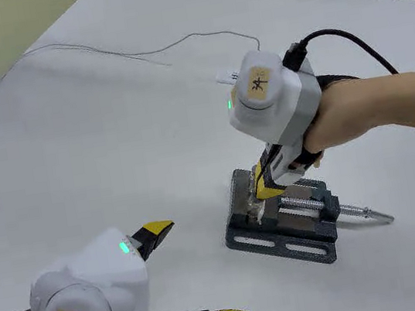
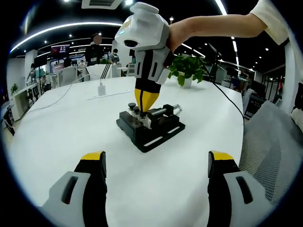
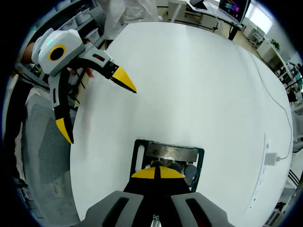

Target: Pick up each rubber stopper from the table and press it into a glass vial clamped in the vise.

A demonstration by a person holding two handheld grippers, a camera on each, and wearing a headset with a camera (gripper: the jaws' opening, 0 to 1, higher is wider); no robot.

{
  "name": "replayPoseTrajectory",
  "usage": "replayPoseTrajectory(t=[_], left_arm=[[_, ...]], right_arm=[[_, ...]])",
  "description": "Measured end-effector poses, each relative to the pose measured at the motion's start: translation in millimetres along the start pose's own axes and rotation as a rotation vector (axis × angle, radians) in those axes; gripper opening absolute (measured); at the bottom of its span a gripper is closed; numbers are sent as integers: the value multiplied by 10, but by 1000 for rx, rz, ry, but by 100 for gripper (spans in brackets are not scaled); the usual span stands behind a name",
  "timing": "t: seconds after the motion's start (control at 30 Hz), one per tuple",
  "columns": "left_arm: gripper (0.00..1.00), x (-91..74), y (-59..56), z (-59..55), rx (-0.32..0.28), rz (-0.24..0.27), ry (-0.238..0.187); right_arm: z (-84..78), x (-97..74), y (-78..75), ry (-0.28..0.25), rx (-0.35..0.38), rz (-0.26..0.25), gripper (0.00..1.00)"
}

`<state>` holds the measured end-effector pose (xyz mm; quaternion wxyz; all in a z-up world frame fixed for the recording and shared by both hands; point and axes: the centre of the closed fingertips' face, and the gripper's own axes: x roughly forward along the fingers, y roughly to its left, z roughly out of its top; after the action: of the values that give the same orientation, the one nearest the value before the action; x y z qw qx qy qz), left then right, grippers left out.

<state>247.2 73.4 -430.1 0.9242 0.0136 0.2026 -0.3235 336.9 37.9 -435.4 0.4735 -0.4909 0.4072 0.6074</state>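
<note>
A dark vise [image 1: 283,240] stands on the white table and clamps small glass vials [image 2: 133,109] with dark stoppers on top. My right gripper [image 1: 264,186] points down at the vise's jaws, its yellow tips closed together right over the vials. In the right gripper view its tips [image 3: 156,173] meet above the vise [image 3: 140,147], and a stoppered vial [image 3: 190,170] shows just to their right. Whether a stopper sits under the tips is hidden. My left gripper [image 1: 198,276] hovers open near the table's front edge, nothing between its fingers [image 2: 93,161].
A thin cable [image 1: 130,54] and a white plug [image 1: 226,78] lie on the table behind the vise. The vise's handle [image 1: 361,215] sticks out to the right. A potted plant [image 2: 188,70] stands at the table's far side. People and desks are in the background.
</note>
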Motion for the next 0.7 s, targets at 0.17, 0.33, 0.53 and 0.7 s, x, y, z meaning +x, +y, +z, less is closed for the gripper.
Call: replayPoseTrajectory(t=[0.17,0.33,0.53,0.7], left_arm=[[87,3,6,54,6,-1,-5],[87,-9,7,199,14,0,-32],[87,-8,-23,312,49,-14,-42],[88,9,-24,363,64,-18,-45]], right_arm=[[3,1,0,3,35,-13,0],[14,-2,8,-1,52,-44,0],[2,-22,38,-73,60,-96,0],[13,-24,23,-104,85,-121,0]])
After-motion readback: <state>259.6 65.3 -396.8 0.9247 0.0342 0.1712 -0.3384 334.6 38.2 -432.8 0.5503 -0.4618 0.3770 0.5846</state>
